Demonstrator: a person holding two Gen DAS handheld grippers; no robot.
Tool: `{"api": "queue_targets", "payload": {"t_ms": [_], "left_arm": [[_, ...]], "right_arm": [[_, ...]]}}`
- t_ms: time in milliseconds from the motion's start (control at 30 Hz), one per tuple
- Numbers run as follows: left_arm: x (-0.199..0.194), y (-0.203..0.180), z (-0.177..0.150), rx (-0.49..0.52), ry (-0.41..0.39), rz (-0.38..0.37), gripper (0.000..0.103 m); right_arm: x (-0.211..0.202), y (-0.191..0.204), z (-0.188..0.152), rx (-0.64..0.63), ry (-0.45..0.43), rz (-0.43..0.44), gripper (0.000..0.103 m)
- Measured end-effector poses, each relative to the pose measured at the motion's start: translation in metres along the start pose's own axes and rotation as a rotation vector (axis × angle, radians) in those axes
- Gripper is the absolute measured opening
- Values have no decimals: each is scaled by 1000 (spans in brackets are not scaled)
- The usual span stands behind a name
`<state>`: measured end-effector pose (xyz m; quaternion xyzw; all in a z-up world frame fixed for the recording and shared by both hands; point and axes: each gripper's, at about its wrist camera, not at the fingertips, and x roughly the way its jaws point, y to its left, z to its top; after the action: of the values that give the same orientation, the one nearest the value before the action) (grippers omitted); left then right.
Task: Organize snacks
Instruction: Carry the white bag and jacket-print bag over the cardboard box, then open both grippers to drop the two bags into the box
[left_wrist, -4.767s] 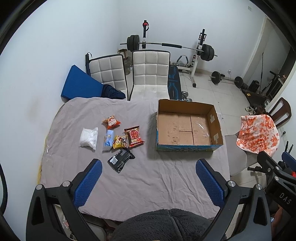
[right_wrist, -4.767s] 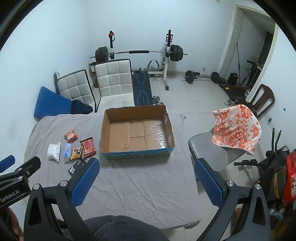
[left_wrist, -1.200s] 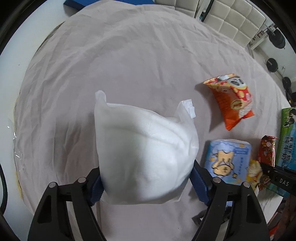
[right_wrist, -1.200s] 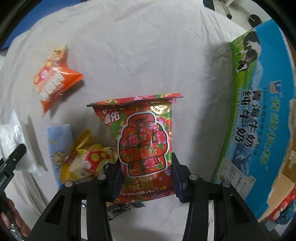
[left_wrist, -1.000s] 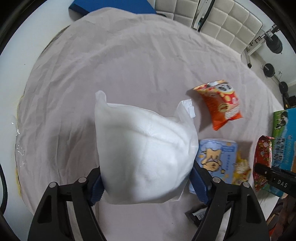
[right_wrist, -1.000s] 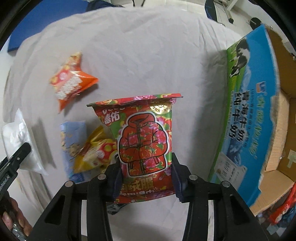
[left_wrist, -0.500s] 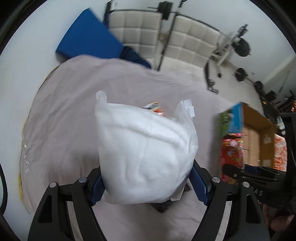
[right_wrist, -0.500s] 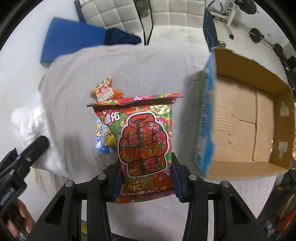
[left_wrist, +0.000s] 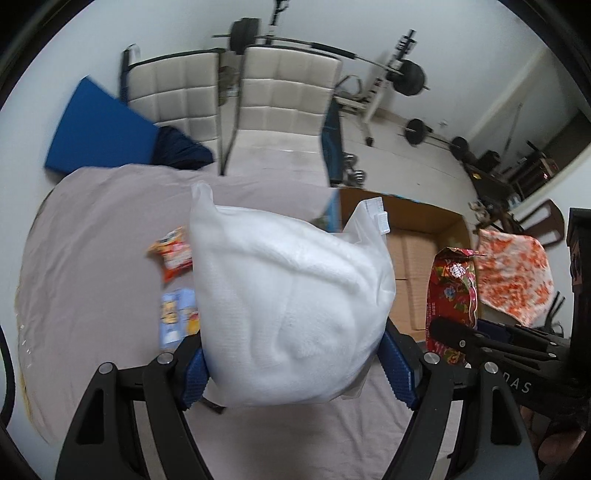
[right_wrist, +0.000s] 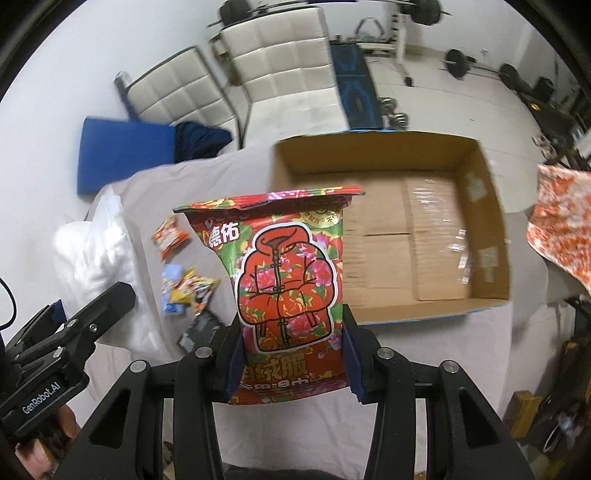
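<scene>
My left gripper (left_wrist: 291, 365) is shut on a puffy white bag (left_wrist: 291, 306), held high above the grey-covered table (left_wrist: 92, 258). My right gripper (right_wrist: 291, 354) is shut on a red floral snack packet (right_wrist: 288, 280), lifted over the table just left of the open cardboard box (right_wrist: 487, 225). The same red packet (left_wrist: 452, 291) shows at the right of the left wrist view, in front of the box (left_wrist: 424, 236). Left on the cloth are an orange packet (right_wrist: 168, 236), a pale blue packet (left_wrist: 173, 317), a yellow one (right_wrist: 192, 290) and a black one (right_wrist: 197, 330).
Two white padded chairs (right_wrist: 269, 51) and a blue mat (right_wrist: 122, 155) stand behind the table. Barbells and a weight bench (left_wrist: 332, 122) fill the floor beyond. A chair with an orange-patterned cloth (left_wrist: 513, 273) sits right of the box. A hand (right_wrist: 44, 446) grips the left tool.
Both grippers have risen well above the table with their bags and swung toward the box, so the chairs, gym gear and the box's inside have come into view.
</scene>
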<state>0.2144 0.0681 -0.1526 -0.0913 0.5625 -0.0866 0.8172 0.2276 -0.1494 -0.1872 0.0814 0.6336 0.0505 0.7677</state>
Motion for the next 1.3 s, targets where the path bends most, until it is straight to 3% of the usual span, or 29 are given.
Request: {"api": "queue_targets", "payload": {"t_ms": [233,533,933,1300], "left_arm": [[26,-71,25,64,30,-60,77],[102,-144,65,86,130,-95,77],[241,-166,93,-31,320,-105,77],[291,-183,97,-11,376,-35,82]], "right_arm": [[-8,-86,20,77,-12,-36,47],[51,-171,70,115,50,-84,47],[169,-228,136,100,148,-122,47],[222,-245,161,74,183,-124,48]]}}
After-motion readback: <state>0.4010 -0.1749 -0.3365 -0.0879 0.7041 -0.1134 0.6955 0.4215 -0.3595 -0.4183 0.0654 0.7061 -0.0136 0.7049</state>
